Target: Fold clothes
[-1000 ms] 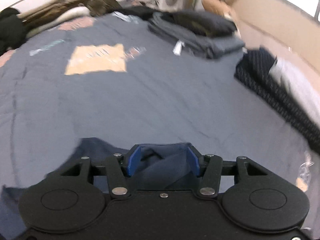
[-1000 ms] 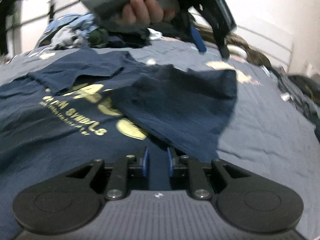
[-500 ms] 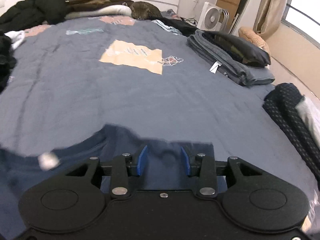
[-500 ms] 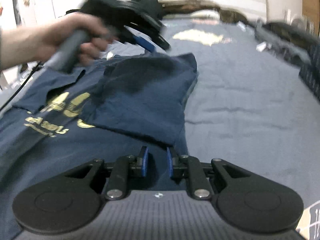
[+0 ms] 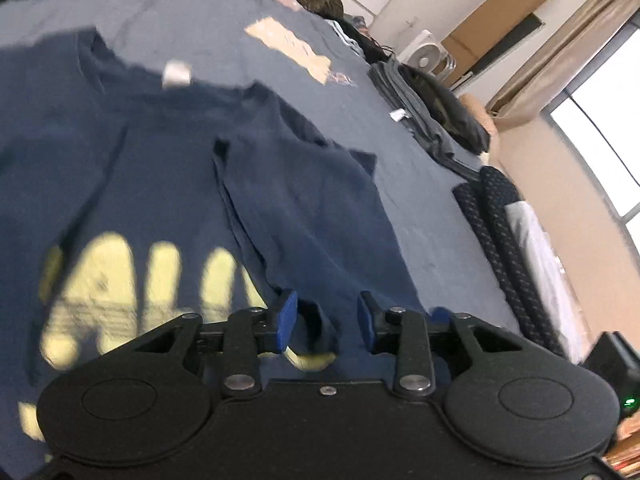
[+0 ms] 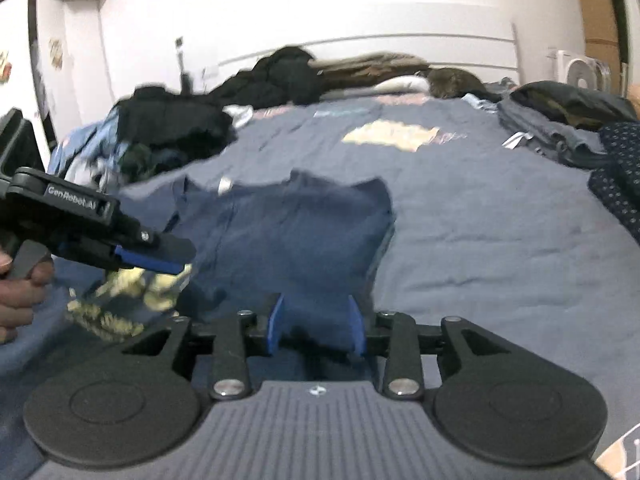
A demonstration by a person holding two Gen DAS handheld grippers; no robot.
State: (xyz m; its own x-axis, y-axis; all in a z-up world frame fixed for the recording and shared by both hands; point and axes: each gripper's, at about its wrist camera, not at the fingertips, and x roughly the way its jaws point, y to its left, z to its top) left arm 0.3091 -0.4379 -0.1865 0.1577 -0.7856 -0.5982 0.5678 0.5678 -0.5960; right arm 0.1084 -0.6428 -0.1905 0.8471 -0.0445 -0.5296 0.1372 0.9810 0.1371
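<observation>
A navy T-shirt [image 5: 168,184] with yellow lettering lies spread on the grey-blue bed [image 5: 420,200], one side panel with its sleeve [image 5: 312,200] laid over the body so the fold line runs from about 6 o'clock up toward 12 in the left wrist view. The left gripper [image 5: 326,318] hovers just above that folded panel, jaws apart with nothing between them; cloth lies below the gap, not pinched. The right gripper [image 6: 316,326] is likewise open and holding nothing, with the folded panel [image 6: 296,240] straight ahead at 12 o'clock and its long axis running away from the jaws. The unfolded half, carrying the print [image 6: 128,292], lies toward 9 o'clock of the right gripper, beneath the left gripper, so the left hand [image 6: 18,296] seems the nearer one to it. Folded garments [image 5: 432,116] are stacked at 2 o'clock.
</observation>
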